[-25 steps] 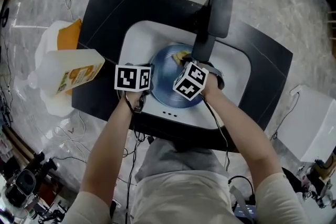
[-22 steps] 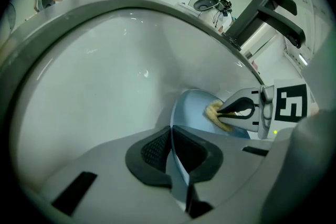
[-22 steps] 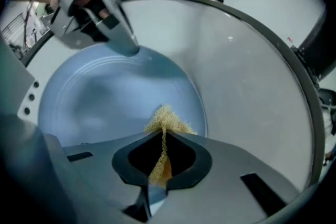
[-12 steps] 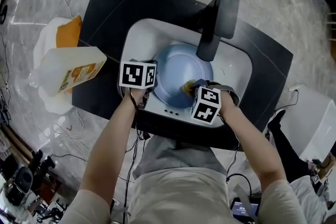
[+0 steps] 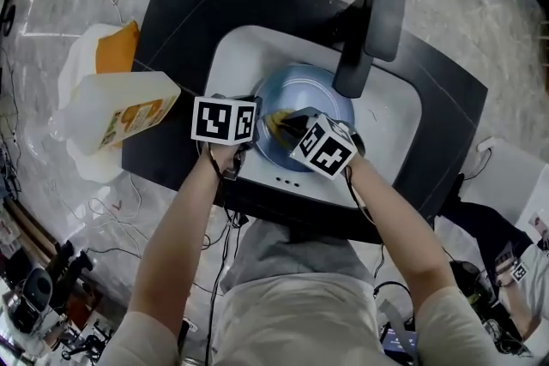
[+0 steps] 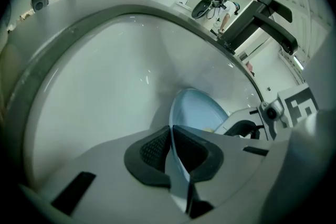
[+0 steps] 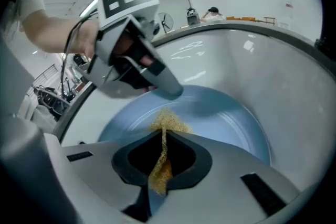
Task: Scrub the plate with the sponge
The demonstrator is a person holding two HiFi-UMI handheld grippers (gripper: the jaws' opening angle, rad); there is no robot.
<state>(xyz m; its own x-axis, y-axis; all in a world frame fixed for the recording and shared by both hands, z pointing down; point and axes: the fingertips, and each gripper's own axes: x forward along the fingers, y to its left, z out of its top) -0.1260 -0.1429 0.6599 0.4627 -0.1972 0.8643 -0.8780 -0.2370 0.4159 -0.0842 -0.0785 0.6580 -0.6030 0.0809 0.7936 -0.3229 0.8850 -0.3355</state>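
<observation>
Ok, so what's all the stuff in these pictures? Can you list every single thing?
plate: one, light blue, in the sink
sponge: one, yellow, on the plate
sink: one, white, set in the counter
tap: one, black, at the sink's far side
counter: one, black, around the sink
jug: one, white with an orange label, left of the counter
left gripper: one, grey, shut on the plate's rim
right gripper: one, grey, shut on the sponge

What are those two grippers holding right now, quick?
Left gripper: jaws closed on the rim of the blue plate.
Right gripper: jaws closed on the yellow sponge.
</observation>
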